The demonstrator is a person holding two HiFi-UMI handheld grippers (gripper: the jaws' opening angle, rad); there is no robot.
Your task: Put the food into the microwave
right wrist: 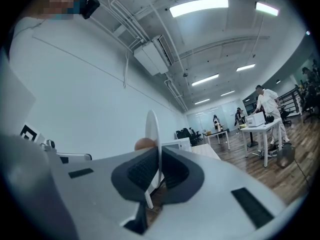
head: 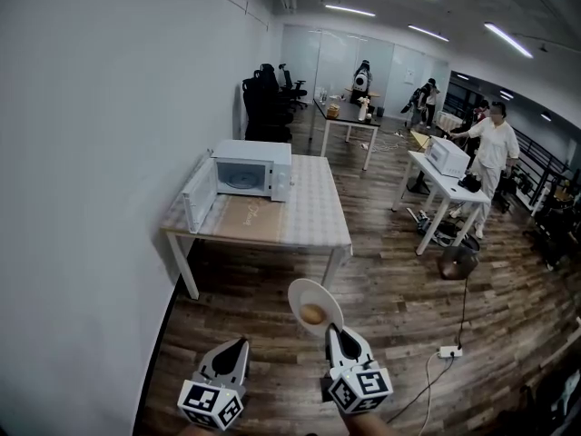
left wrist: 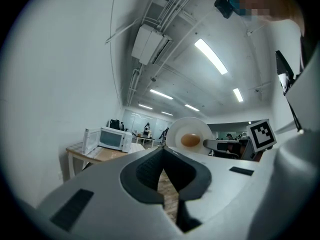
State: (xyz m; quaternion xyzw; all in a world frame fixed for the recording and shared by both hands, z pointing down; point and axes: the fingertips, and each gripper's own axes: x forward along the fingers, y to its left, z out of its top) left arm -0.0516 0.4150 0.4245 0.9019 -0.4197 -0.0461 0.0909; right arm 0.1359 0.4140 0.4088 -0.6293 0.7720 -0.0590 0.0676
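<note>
A white plate (head: 315, 305) carrying a round brown piece of food (head: 311, 314) is held out over the wooden floor. My right gripper (head: 330, 330) is shut on the plate's near rim. In the right gripper view the plate (right wrist: 152, 134) stands edge-on between the pads, with the food (right wrist: 144, 144) to its left. My left gripper (head: 238, 343) is beside it on the left, shut and empty; its view shows the plate (left wrist: 190, 134) and the food (left wrist: 190, 140) ahead to the right. The white microwave (head: 252, 168) stands on a table (head: 313, 216) ahead, with its door (head: 200, 192) swung open to the left.
A white wall runs along the left. To the right a second table holds another microwave (head: 447, 155), with a person in white (head: 495, 143) beside it. A round stool (head: 458, 262) and a power strip (head: 449, 351) with its cable are on the floor at right.
</note>
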